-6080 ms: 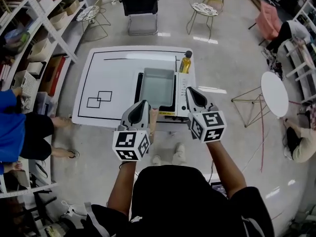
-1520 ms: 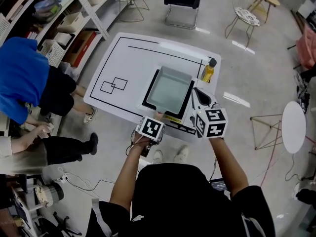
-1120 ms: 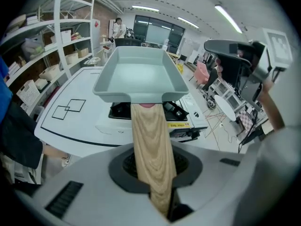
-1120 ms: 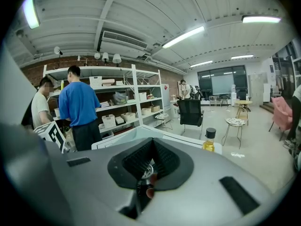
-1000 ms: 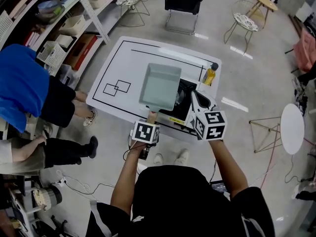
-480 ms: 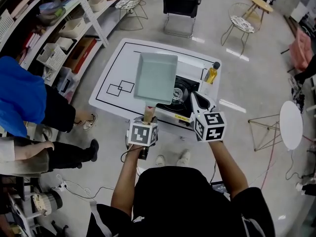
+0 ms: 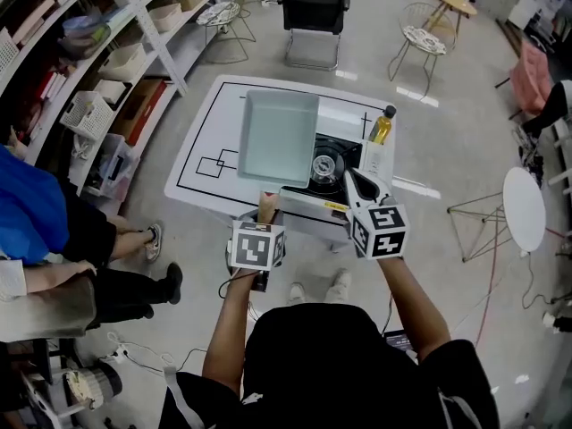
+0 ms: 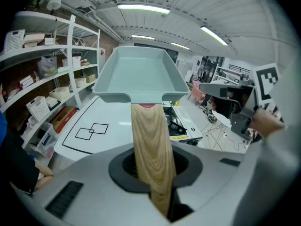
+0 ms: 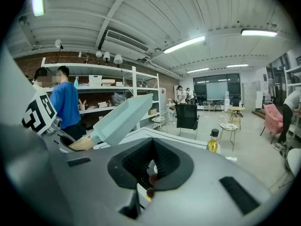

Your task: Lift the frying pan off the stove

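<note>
Frying pan (image 7: pixel 280 137), a pale rectangular one, is held in the air by its wooden handle (image 8: pixel 149 145), on which the jaws of the left gripper (image 7: pixel 265 214) are clamped. In the left gripper view the handle is seen running straight between them, with the pan's body out beyond the tips. In the head view the pan is placed over the middle of the white table (image 7: pixel 207 119), its right side overlapping the left edge of the stove (image 7: pixel 334 179). In the right gripper view it is shown tilted and clear of the surface below. The stove is set at the table's near edge toward the right corner, its round burner (image 7: pixel 323 164) uncovered. An oil bottle (image 7: pixel 382 125) is stood by the far right corner, just beside the stove. Two overlapping squares (image 7: pixel 214 164) are drawn near the table's left edge. The right gripper (image 7: pixel 355 179) is held above the stove's right part with its jaws drawn together and nothing between them.
</note>
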The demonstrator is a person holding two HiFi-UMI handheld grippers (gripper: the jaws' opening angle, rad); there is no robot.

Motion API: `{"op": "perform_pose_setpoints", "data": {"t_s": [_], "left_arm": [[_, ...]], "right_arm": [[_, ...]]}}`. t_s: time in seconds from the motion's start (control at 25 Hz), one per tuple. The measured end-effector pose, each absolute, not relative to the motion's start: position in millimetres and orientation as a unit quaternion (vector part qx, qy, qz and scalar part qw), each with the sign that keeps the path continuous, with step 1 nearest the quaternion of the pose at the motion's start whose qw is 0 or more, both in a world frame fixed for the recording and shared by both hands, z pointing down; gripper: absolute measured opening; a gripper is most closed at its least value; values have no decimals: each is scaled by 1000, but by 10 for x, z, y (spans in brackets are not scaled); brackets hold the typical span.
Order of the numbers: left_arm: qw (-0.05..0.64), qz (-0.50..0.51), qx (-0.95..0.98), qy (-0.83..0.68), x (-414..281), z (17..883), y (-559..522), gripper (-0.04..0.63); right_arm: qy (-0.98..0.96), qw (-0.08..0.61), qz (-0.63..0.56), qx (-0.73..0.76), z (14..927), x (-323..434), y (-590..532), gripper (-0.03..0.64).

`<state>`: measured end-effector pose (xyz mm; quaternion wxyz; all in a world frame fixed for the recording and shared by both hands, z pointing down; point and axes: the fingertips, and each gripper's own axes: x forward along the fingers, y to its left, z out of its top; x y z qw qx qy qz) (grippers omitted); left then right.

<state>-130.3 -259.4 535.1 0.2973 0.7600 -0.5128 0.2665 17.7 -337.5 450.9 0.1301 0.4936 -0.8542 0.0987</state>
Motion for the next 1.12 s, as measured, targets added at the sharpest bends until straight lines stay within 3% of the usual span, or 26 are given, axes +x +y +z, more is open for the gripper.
{"op": "perform_pose_setpoints", "data": {"t_s": [0.76,1.12], "left_arm": [[267,213,791,-507,-1645,4956,-2411,64],[252,204,793,-515,-1402,4806,-2197,64]], "right_arm": [[-838,135,82,522,4430,-84,-2877,-3],[-840,128,79,521,4381,128,-2580,-3]]}}
